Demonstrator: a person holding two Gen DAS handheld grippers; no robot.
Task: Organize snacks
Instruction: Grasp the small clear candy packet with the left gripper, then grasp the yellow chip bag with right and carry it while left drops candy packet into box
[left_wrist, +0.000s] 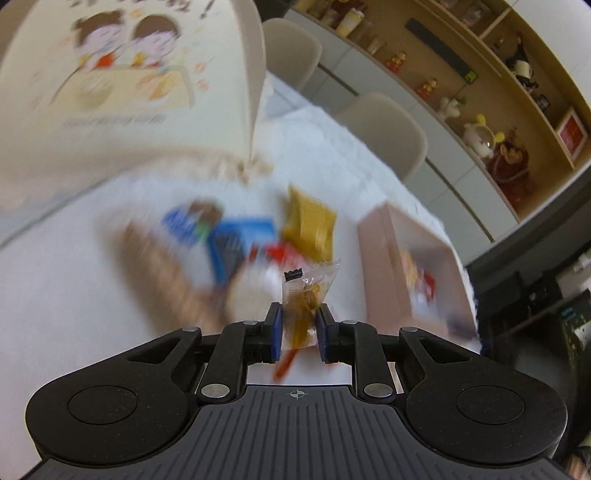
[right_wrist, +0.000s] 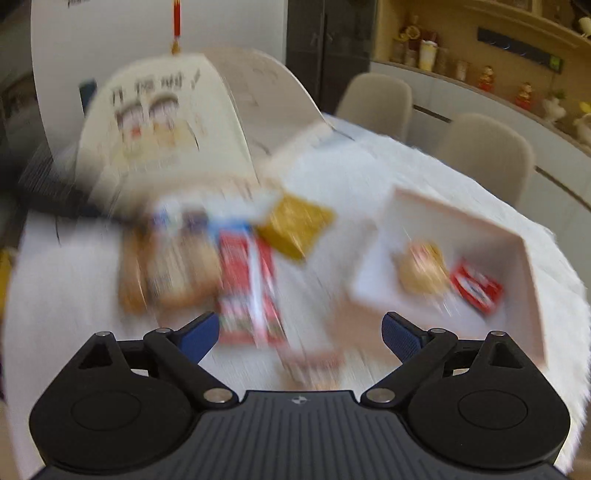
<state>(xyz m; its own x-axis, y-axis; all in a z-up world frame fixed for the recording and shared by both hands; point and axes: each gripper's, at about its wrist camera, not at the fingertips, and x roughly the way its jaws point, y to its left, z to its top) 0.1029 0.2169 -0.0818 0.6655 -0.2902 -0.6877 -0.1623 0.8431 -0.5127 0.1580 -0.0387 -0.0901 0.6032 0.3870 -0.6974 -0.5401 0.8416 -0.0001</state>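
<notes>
My left gripper (left_wrist: 299, 314) is shut on a small clear snack packet (left_wrist: 304, 295) with brown contents, held above the table. Behind it lies a blurred pile of snacks: a blue pack (left_wrist: 236, 240), a yellow pack (left_wrist: 310, 229) and a red pack (left_wrist: 280, 254). A pink tray (left_wrist: 373, 236) sits to the right. My right gripper (right_wrist: 299, 332) is open and empty above the table. Ahead of it lie a red pack (right_wrist: 247, 288), a yellow pack (right_wrist: 295, 225) and brown packs (right_wrist: 177, 273). The pink tray (right_wrist: 406, 199) holds a round tan snack (right_wrist: 421, 269) and a red packet (right_wrist: 476, 288).
A large cream bag with a cartoon print (left_wrist: 125, 81) stands at the back left of the white-clothed table (left_wrist: 55, 277); it also shows in the right wrist view (right_wrist: 159, 122). Beige chairs (right_wrist: 484, 155) stand beyond the table. Shelves with figurines (left_wrist: 491, 122) line the wall.
</notes>
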